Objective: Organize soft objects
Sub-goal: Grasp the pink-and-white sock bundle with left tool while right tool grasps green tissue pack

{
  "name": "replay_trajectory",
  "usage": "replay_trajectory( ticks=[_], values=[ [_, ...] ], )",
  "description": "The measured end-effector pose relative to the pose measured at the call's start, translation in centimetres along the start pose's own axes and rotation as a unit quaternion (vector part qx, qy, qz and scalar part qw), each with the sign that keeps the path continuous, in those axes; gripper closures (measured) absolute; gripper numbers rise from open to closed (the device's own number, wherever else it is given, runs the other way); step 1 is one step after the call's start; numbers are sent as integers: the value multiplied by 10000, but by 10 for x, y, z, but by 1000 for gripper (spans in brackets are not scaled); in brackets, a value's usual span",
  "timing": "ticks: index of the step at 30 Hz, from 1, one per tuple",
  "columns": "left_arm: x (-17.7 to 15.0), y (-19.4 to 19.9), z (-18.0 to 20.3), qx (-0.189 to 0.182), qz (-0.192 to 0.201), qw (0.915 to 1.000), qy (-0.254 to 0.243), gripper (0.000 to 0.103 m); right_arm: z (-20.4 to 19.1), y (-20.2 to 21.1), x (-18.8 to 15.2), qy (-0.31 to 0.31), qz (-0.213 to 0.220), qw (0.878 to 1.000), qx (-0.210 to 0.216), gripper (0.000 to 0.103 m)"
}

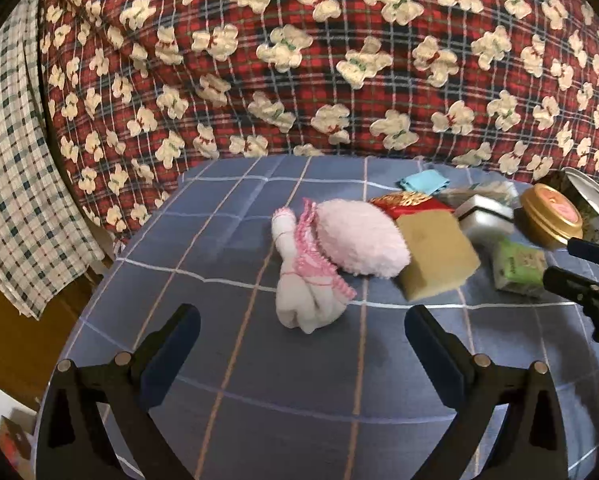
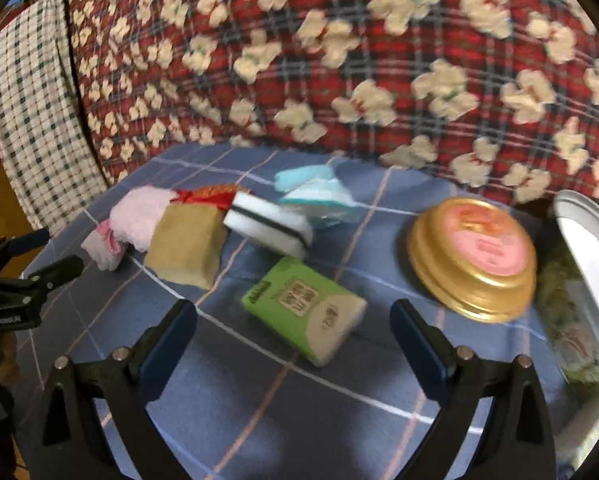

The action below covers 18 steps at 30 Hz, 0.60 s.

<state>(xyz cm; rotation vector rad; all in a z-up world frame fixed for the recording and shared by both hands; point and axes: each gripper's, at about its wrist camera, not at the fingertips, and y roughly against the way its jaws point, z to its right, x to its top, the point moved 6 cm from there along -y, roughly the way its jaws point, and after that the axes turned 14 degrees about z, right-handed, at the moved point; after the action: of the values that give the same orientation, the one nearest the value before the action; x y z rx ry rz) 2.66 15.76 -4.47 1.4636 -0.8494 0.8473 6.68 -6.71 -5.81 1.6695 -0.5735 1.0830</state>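
On the blue checked tablecloth (image 1: 259,380) lie a rolled white sock with pink trim (image 1: 299,280), a fluffy pink cloth (image 1: 359,240), a tan sponge block (image 1: 435,256) and a green tissue pack (image 2: 303,308). My left gripper (image 1: 301,336) stands open just in front of the sock, nothing between its fingers. My right gripper (image 2: 293,332) is open with the tissue pack lying between and just beyond its fingertips. A white sponge with a dark stripe (image 2: 267,228) and a light blue cloth (image 2: 315,192) lie farther back. The right gripper (image 1: 579,276) shows at the left view's right edge.
A round gold tin with a pink lid (image 2: 475,260) sits at the right, beside an open metal tin (image 2: 587,280) at the table's right edge. A red and gold pouch (image 1: 407,202) lies behind the tan sponge. A red plaid teddy-print blanket (image 1: 299,60) rises behind the table.
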Motion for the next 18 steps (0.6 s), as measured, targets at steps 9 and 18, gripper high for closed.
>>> replay_trajectory(
  ticks=[9,18],
  values=[
    [-3,-26,-27,82,-452,9977,504,0,-22,-36,-5,640,-406,9970,156,6],
    [-4,-72,-26,46,-943,9939,573,0,-23,-36,-14,1266,-316,9907,-378,43]
  ],
)
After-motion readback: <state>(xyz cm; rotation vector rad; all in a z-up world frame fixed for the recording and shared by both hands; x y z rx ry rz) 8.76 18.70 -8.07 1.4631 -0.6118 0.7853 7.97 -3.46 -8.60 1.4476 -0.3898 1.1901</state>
